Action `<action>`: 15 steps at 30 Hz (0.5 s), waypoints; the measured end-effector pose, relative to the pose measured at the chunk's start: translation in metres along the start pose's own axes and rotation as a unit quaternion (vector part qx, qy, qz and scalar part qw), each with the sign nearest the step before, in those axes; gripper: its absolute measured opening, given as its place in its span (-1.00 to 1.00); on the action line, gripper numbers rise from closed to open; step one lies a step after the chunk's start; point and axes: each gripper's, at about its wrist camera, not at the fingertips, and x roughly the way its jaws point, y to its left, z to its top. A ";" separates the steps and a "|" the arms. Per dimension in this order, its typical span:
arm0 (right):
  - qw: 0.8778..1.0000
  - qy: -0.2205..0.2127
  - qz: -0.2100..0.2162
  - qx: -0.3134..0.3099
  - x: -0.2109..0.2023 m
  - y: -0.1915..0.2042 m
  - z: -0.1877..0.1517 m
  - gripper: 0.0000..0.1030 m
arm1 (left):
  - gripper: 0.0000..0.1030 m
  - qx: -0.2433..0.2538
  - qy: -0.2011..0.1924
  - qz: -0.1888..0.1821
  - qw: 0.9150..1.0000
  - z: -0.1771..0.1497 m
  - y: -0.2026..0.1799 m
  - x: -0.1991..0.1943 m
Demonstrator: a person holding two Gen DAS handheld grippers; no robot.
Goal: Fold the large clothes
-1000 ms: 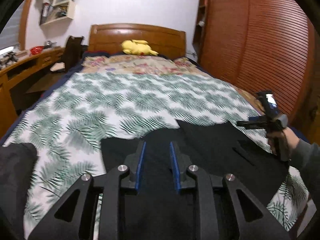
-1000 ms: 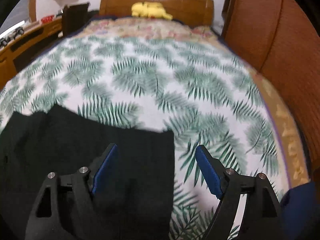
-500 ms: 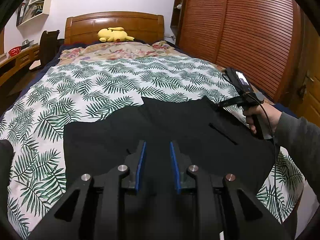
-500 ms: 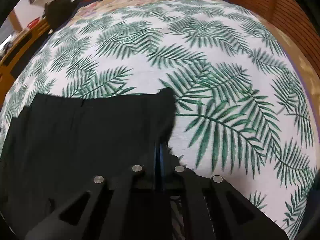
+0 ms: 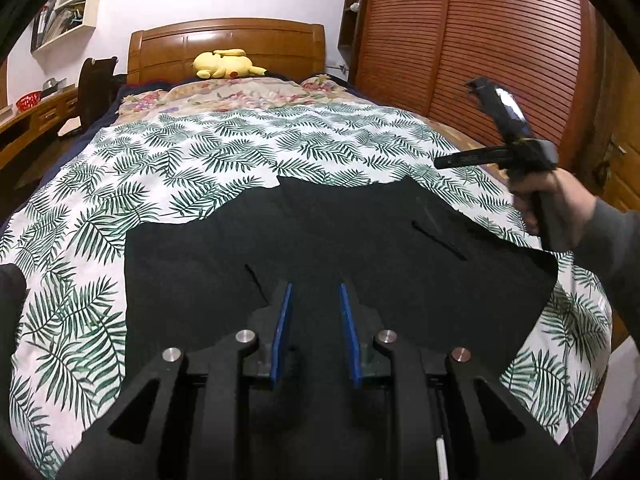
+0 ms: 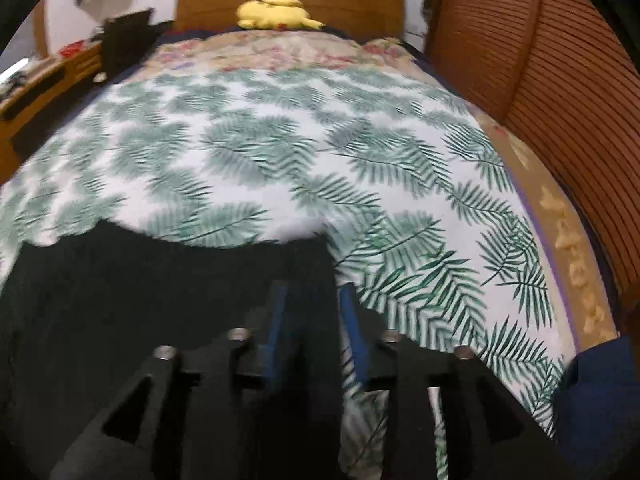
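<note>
A large black garment (image 5: 328,240) lies spread flat on the leaf-print bed cover (image 5: 200,152). My left gripper (image 5: 314,300) hovers over its near edge with a narrow gap between the blue pads and nothing between them. My right gripper (image 6: 310,300) is above the garment's right corner (image 6: 312,252), its jaws partly open and empty; the view is blurred. The right gripper also shows in the left wrist view (image 5: 500,152), raised in a hand above the garment's right side.
A yellow plush toy (image 5: 226,63) lies by the wooden headboard (image 5: 224,40). A slatted wooden wardrobe (image 5: 460,40) runs along the right side. A desk (image 5: 32,112) and dark chair (image 5: 96,84) stand on the left. A dark cloth lump (image 5: 10,300) sits at the left edge.
My right gripper was shut on the garment's corner half a second ago; now it has opened and lifted back. The left gripper stays over the near edge.
</note>
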 end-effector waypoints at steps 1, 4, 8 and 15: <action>1.000 -0.003 0.005 -0.005 -0.007 0.002 -0.005 -0.26 | -0.57 0.001 0.000 0.000 1.000 -0.002 -0.001 -0.002; 0.999 -0.008 0.027 -0.028 -0.035 0.016 -0.032 -0.12 | -0.57 0.002 -0.001 -0.002 1.000 -0.009 -0.003 -0.009; 0.997 -0.004 0.056 -0.058 -0.061 0.039 -0.075 -0.08 | -0.57 0.006 -0.002 -0.005 1.000 -0.016 -0.007 -0.017; 0.990 0.014 0.107 -0.095 -0.092 0.078 -0.138 -0.04 | -0.57 0.024 0.000 -0.012 1.000 -0.030 -0.021 -0.029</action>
